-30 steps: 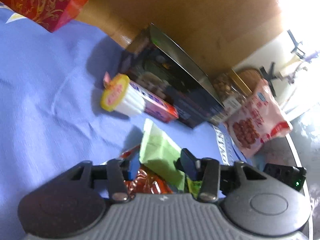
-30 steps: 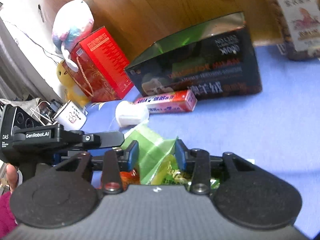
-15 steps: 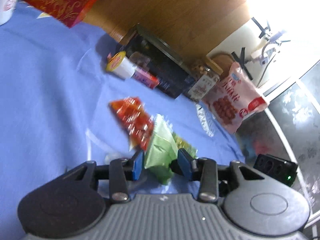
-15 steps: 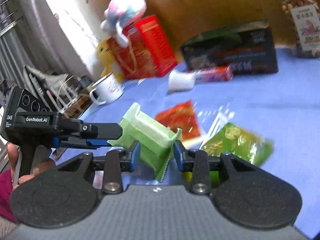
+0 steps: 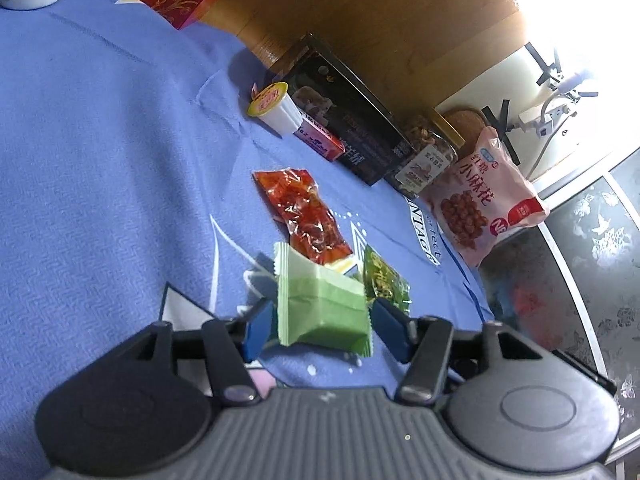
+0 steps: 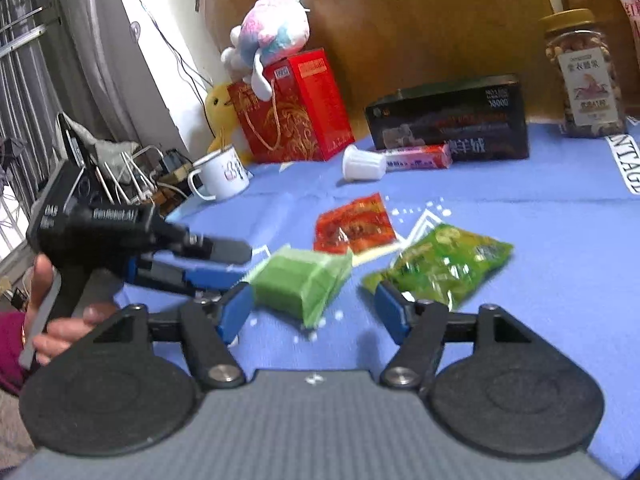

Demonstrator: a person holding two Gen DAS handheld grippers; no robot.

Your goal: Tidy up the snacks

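A light green wrapped snack (image 5: pixel 324 308) lies on the blue cloth between the fingers of my left gripper (image 5: pixel 324 322), whose jaws stand apart beside it. In the right wrist view the same snack (image 6: pixel 300 280) lies just ahead of my right gripper (image 6: pixel 316 312), which is wide open and empty. A red snack packet (image 6: pixel 354 226) and a dark green snack bag (image 6: pixel 440 266) lie just beyond. The left gripper's body (image 6: pixel 132 240) shows at the left, held by a hand.
At the back stand a black box (image 6: pixel 448 120), a pink bar (image 6: pixel 416 158), a tipped white cup (image 6: pixel 362 164), a red gift box (image 6: pixel 296 108) with a plush toy, a white mug (image 6: pixel 220 174), a nut jar (image 6: pixel 586 76) and a pink snack bag (image 5: pixel 484 196).
Both grippers held the light green snack in the air and pulled back from the boxes. Now both have opened and the snack lies on the cloth.
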